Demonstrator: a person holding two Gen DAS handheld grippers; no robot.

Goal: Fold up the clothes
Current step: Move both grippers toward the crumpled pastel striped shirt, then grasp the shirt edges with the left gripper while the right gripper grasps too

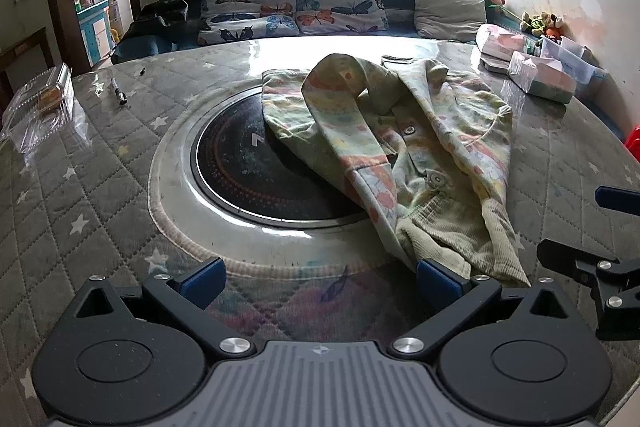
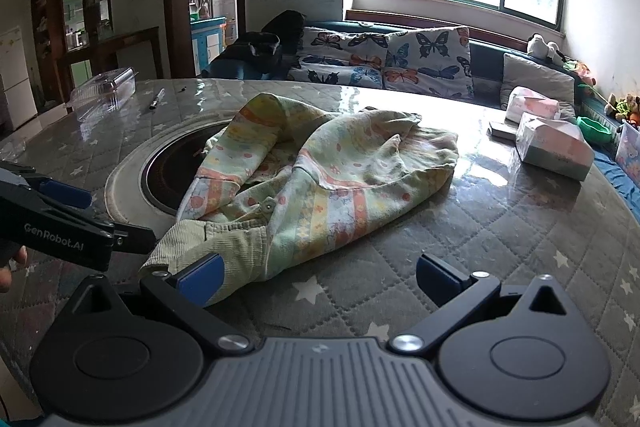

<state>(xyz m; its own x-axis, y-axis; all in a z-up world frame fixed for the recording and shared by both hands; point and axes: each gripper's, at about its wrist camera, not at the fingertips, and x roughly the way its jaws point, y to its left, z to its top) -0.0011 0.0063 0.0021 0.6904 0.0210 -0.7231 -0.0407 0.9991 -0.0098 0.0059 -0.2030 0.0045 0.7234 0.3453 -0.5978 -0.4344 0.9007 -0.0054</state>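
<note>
A pastel patterned jacket (image 1: 404,143) with buttons and a ribbed green hem lies crumpled on the quilted round table (image 1: 100,187), one sleeve thrown across its front. My left gripper (image 1: 320,281) is open just short of the hem, its right pad at the hem's corner and only table between its fingers. In the right wrist view the jacket (image 2: 328,167) lies ahead. My right gripper (image 2: 320,279) is open, its left pad against the ribbed hem. Each gripper shows in the other's view: the right gripper (image 1: 588,227) at the right edge, the left gripper (image 2: 100,217) at the left.
A black round cooktop (image 1: 240,163) is set into the table's middle, partly under the jacket. A clear plastic box (image 1: 44,99) and a pen (image 1: 119,91) lie far left. Tissue packs (image 1: 540,79) sit far right. Behind is a sofa with butterfly cushions (image 1: 304,7).
</note>
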